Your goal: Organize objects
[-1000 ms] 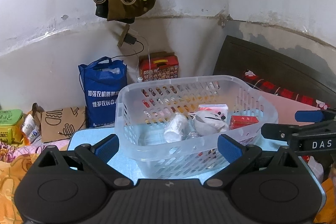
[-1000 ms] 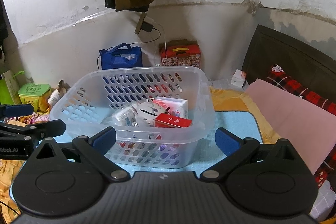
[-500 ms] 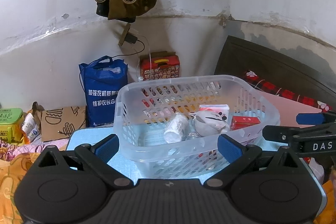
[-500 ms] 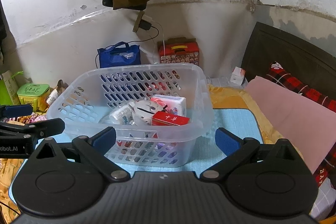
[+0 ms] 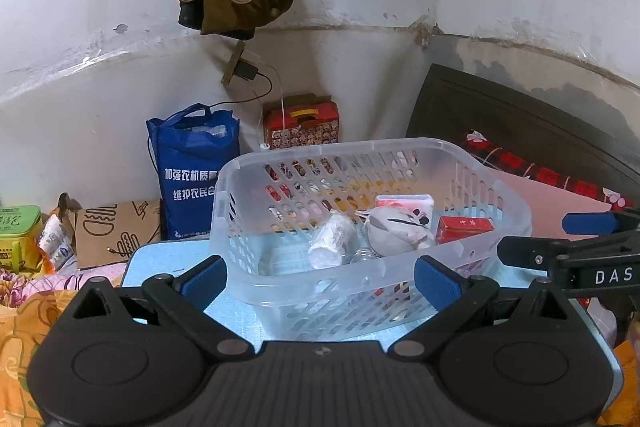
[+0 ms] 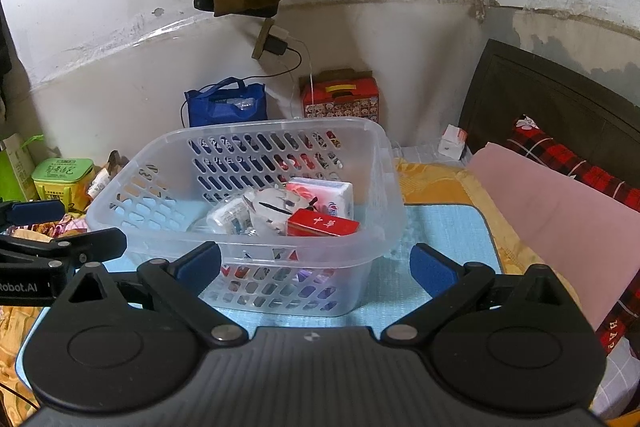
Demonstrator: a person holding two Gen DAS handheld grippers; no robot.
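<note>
A clear plastic basket [image 5: 508,195] [image 6: 384,163] stands on a light blue mat [image 5: 160,259] [image 6: 444,227]. Inside lie a red box [image 5: 464,227] [image 6: 322,223], a white tissue pack [image 5: 404,203] [image 6: 324,193], a round white pouch [image 5: 396,231] [image 6: 276,207] and a small white bottle [image 5: 330,245] [image 6: 226,217]. My left gripper [image 5: 320,281] is open and empty, just before the basket's near wall. My right gripper [image 6: 316,269] is open and empty, in front of the basket's near right corner. Each gripper shows at the edge of the other's view.
A blue bag [image 5: 196,171] [image 6: 226,105] and a red carton [image 5: 302,127] [image 6: 340,99] stand by the wall behind. A green box [image 5: 16,235] [image 6: 62,175] is at the left. A pink cloth [image 6: 560,211] and dark headboard [image 6: 560,99] lie at the right.
Both grippers have drawn back and risen slightly from the basket; it sits a little farther up in both views. Both stay open and empty.
</note>
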